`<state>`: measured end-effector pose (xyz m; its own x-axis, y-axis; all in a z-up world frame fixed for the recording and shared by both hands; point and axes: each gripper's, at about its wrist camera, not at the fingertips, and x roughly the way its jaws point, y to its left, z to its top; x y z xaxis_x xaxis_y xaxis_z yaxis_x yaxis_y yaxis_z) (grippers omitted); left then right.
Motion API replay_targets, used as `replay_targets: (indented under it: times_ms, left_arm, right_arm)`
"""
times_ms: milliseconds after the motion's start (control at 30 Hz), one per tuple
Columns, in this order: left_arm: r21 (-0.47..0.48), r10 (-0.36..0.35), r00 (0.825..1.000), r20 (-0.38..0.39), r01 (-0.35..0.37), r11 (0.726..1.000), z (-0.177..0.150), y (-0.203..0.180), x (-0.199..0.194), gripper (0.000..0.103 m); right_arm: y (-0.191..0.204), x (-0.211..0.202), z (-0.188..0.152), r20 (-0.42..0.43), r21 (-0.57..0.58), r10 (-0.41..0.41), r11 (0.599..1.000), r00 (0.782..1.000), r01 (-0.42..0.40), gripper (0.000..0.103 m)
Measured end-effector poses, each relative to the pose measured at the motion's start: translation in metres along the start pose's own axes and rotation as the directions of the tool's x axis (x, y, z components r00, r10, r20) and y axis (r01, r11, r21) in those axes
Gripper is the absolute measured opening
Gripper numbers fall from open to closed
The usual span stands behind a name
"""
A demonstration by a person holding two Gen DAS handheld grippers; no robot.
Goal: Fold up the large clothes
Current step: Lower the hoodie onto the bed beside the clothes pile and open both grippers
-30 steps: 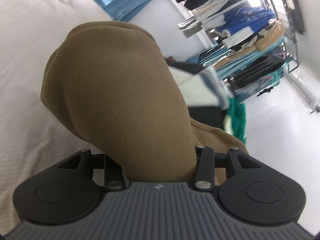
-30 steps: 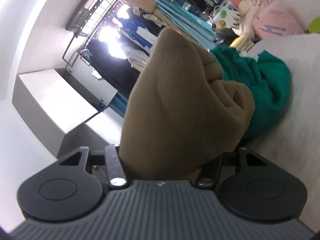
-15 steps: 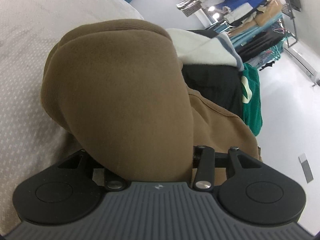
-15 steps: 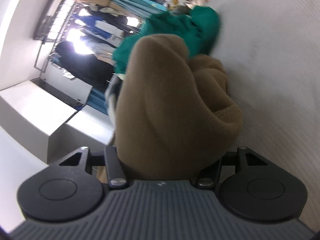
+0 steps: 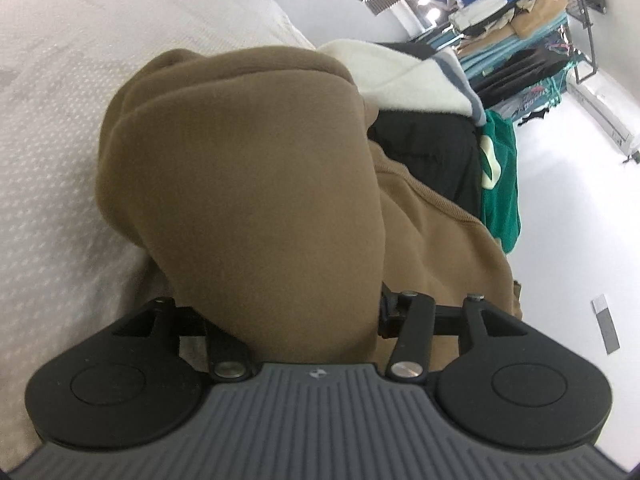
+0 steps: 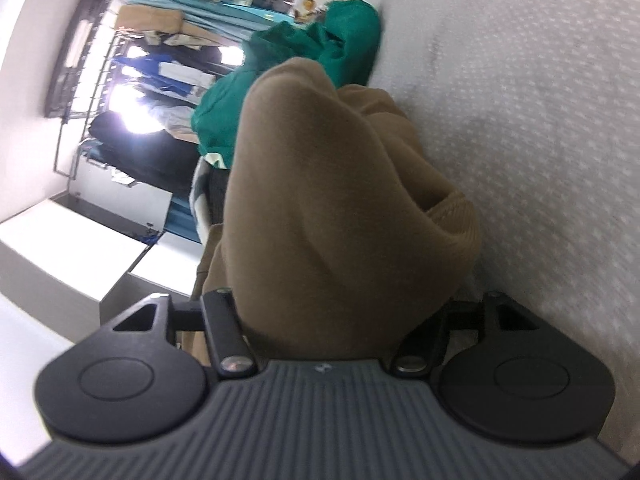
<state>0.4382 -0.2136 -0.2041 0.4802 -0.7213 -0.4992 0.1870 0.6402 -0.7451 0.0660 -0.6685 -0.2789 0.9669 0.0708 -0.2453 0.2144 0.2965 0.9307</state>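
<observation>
A brown sweatshirt (image 5: 256, 184) fills the middle of the left wrist view, bunched over my left gripper (image 5: 304, 320), which is shut on it; the fingers are hidden under the cloth. In the right wrist view the same brown sweatshirt (image 6: 328, 208) is bunched over my right gripper (image 6: 332, 320), shut on it, with a ribbed cuff at the right. Both bunches lie close to the white textured bed cover (image 5: 60, 140), which also shows in the right wrist view (image 6: 540, 120).
A pile of other clothes lies at the bed's edge: a white fleece (image 5: 392, 76), a black garment (image 5: 432, 152) and a green garment (image 5: 500, 184), (image 6: 320, 64). Clothes racks (image 5: 520, 20) stand across the white floor. White boxes (image 6: 72, 256) stand beside the bed.
Both grippers have come down toward the bed cover with the brown sweatshirt still held. The pile of clothes and the cover have grown larger in both views.
</observation>
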Motion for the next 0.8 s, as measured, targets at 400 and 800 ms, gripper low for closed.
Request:
replay_targets:
  times_ms: [400,800]
  left_arm:
    - [0.259,0.154,0.987,0.044,-0.160,0.952,-0.017,-0.045,-0.100,0.057]
    - [0.472,0.134,0.969,0.206,-0.219,0.854,-0.035,-0.168,-0.225,0.057]
  right_arm:
    - [0.044,-0.063,-0.007,0.012,-0.153,-0.197,0.968,0.980,0.197,0.066]
    - [0.177,-0.119,-0.015,0.113,-0.423,-0.112,0.893,0.987,0.150,0.066]
